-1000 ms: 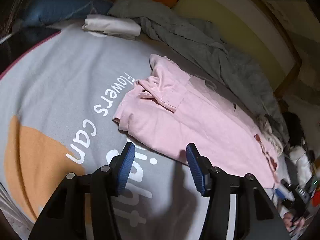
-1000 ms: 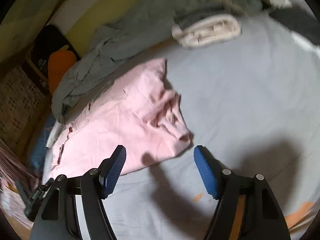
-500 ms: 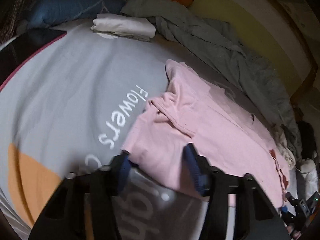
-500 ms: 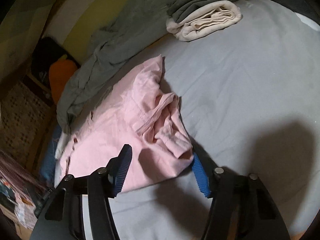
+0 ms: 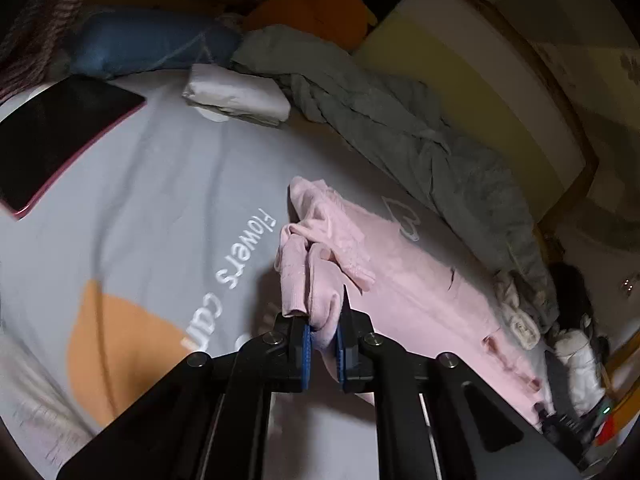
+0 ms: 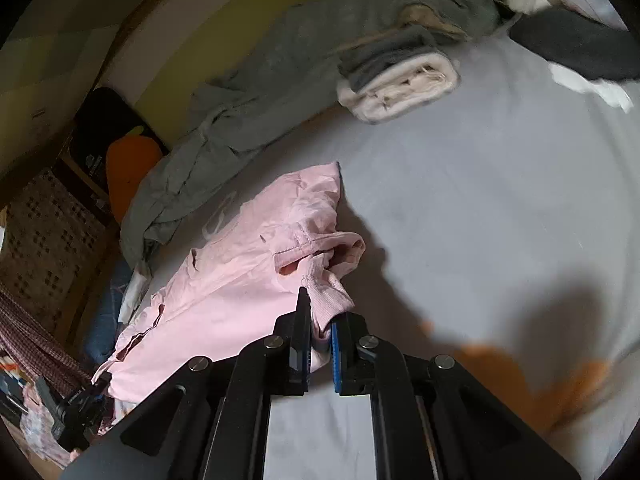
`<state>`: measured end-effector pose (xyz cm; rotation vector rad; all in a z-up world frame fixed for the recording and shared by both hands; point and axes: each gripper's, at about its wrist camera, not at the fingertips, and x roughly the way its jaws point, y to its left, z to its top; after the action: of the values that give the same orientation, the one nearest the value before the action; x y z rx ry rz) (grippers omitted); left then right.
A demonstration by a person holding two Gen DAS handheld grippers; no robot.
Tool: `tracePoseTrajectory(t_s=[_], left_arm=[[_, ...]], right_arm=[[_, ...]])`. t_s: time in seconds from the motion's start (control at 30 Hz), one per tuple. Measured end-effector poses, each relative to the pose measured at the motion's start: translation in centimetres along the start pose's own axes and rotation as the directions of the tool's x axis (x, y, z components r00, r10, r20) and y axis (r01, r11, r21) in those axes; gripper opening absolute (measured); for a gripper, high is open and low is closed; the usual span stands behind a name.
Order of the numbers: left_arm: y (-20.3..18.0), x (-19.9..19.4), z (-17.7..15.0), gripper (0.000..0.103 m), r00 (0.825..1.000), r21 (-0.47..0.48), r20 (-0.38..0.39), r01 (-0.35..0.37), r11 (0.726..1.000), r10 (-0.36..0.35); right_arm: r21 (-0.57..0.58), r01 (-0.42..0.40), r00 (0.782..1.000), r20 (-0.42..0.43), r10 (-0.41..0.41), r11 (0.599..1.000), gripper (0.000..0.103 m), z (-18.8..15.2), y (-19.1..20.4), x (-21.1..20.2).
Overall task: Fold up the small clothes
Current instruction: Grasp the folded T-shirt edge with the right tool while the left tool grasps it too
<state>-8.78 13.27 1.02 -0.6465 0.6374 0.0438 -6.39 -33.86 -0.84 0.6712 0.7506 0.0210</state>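
Observation:
A small pink garment (image 5: 404,280) lies spread on a grey bed sheet (image 5: 160,200) printed with white letters and an orange patch. My left gripper (image 5: 322,340) is shut on the garment's ribbed near edge, which bunches up between the blue pads. In the right wrist view the same pink garment (image 6: 240,280) stretches away to the left. My right gripper (image 6: 320,344) is shut on its ribbed hem at the near corner.
A crumpled grey garment (image 5: 400,128) lies along the yellow-and-white headboard (image 5: 480,80). A folded white cloth (image 5: 236,96), a blue pillow (image 5: 148,44) and a dark tablet (image 5: 52,132) sit beyond. A folded grey-and-cream stack (image 6: 400,76) lies on the sheet (image 6: 480,200).
Both grippers moved forward onto the pink garment's near edge and closed on it. They were open and apart from it a second ago.

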Motion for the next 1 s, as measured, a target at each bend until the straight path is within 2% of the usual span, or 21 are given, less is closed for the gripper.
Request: tracePoseTrajectory(t_s=[0.1, 0.2, 0.33, 0.4, 0.53, 0.67, 0.77, 0.83, 0.87, 0.93, 0.97, 1.0], left_arm=[[-0.4, -0.7, 0.6, 0.009, 1.000, 0.004, -0.010, 0.020, 1.000, -0.020], [-2.7, 0.4, 1.9, 0.009, 1.000, 0.093, 0.019, -0.013, 0.996, 0.012], [-3.9, 3.7, 5.0, 0.009, 1.000, 0.040, -0.012, -0.011, 0.999, 0.011], [-4.2, 5.7, 7.2, 0.009, 0.999, -0.019, -0.036, 0.001, 1.000, -0.002], [-6.0, 10.8, 10.2, 0.009, 0.995, 0.033, -0.052, -0.083, 0.996, 0.084], [-6.3, 17.3, 11.9, 0.009, 0.982, 0.066, -0.105, -0.150, 0.986, 0.157], [-5.1, 21.2, 12.0, 0.009, 0.973, 0.043, -0.147, -0.172, 0.984, 0.177], [-4.4, 22.6, 11.9, 0.009, 0.975, 0.028, -0.158, -0.152, 0.988, 0.155], [-4.2, 23.3, 11.9, 0.010, 0.978, 0.050, -0.171, -0.116, 0.992, 0.123], [-4.0, 23.4, 11.6, 0.012, 0.980, 0.114, -0.165, -0.089, 0.989, 0.107], [-4.0, 22.9, 11.4, 0.016, 0.985, 0.130, -0.151, -0.068, 0.989, 0.087], [-4.3, 22.2, 11.2, 0.029, 0.988, 0.157, -0.134, -0.051, 0.986, 0.072]], right_arm=[[0.041, -0.022, 0.999, -0.025, 0.023, 0.999, 0.007, -0.2, -0.8, -0.3], [-0.052, 0.011, 1.000, 0.010, -0.011, 0.999, 0.007, 1.2, 1.2, 0.4], [-0.072, -0.005, 0.999, 0.040, 0.008, 0.997, 0.007, 5.2, 3.3, 2.4], [-0.062, 0.006, 0.999, 0.037, -0.004, 0.998, 0.008, 7.6, 4.1, 4.5], [-0.048, 0.034, 0.999, 0.006, -0.034, 0.998, 0.008, 11.8, 5.5, 10.6], [-0.067, 0.099, 0.994, -0.037, -0.101, 0.993, 0.008, 13.9, 6.1, 16.4], [-0.077, 0.130, 0.989, -0.064, -0.135, 0.989, 0.008, 14.4, 5.9, 20.1], [-0.082, 0.129, 0.989, -0.059, -0.134, 0.988, 0.014, 14.5, 5.7, 21.4], [-0.106, 0.148, 0.986, -0.064, -0.155, 0.983, 0.016, 14.6, 5.7, 21.9], [-0.199, 0.187, 0.977, -0.066, -0.203, 0.962, 0.025, 14.5, 6.4, 22.3], [-0.229, 0.201, 0.975, -0.047, -0.217, 0.953, 0.044, 14.6, 6.6, 21.9], [-0.235, 0.214, 0.975, -0.012, -0.223, 0.948, 0.072, 14.7, 6.7, 21.2]])
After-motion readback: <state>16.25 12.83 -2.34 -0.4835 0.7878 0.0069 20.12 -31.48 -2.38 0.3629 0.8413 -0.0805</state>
